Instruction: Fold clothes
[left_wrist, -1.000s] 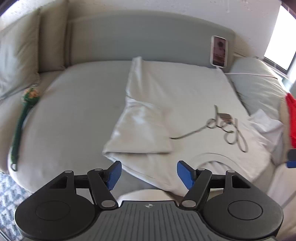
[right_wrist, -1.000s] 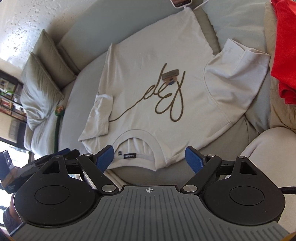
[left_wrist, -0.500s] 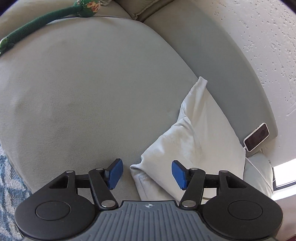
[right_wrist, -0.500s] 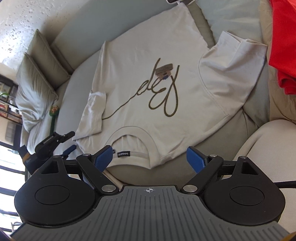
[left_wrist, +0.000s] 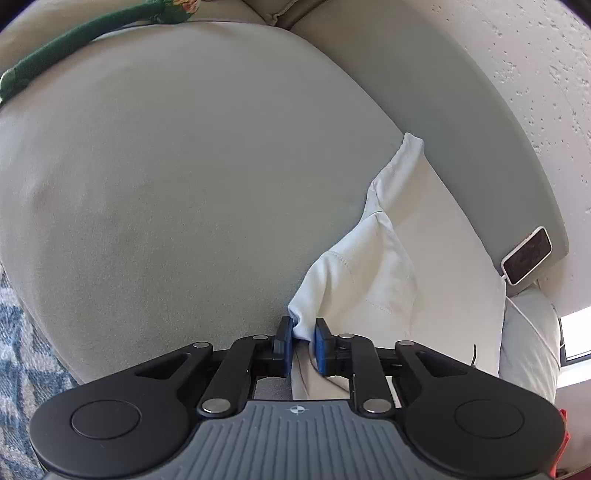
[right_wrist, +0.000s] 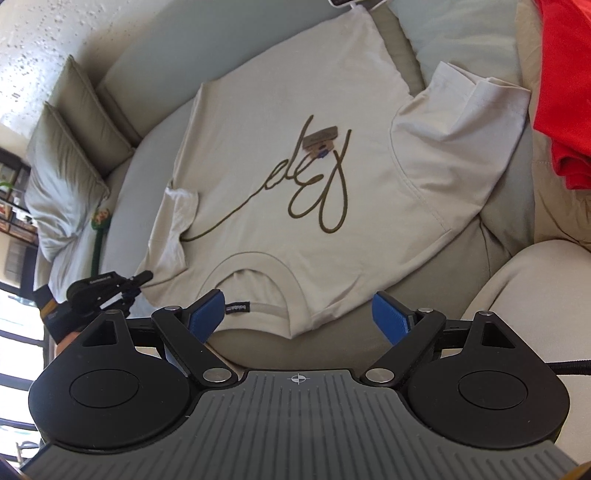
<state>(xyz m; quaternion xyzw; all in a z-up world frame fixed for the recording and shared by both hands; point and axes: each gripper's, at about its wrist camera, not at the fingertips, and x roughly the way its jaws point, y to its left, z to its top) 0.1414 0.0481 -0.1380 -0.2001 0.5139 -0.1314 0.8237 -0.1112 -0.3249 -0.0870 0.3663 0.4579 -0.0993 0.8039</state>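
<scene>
Sunlit and pale, a grey-green sofa seat (right_wrist: 147, 177) fills both views, with cushions (right_wrist: 66, 147) stacked at its far left in the right wrist view and a green plush toy (left_wrist: 55, 48) lying along the edge. Moving rightward, we see our left gripper (left_wrist: 302, 341) at the near corner of a beige T-shirt (right_wrist: 295, 177); its jaws have just been closing, and the blue pads now pinch a bunched fold of the folded-in sleeve (left_wrist: 354, 280) between them. From the right wrist view the same left gripper (right_wrist: 138, 282) appears small at the shirt's left shoulder. We find the T-shirt spread face up across the seat, collar (right_wrist: 255, 277) nearest us, a looping brown script (right_wrist: 314, 184) across the chest and a small tag (right_wrist: 321, 138) lying on it. Our right gripper (right_wrist: 299, 315) hangs above the collar with its jaws spread wide and nothing between them. Farther right, the shirt's other sleeve (right_wrist: 472, 110) lies out flat. A phone (left_wrist: 528, 254) leans against the backrest, and red clothing (right_wrist: 565, 92) rests at the far right edge.
</scene>
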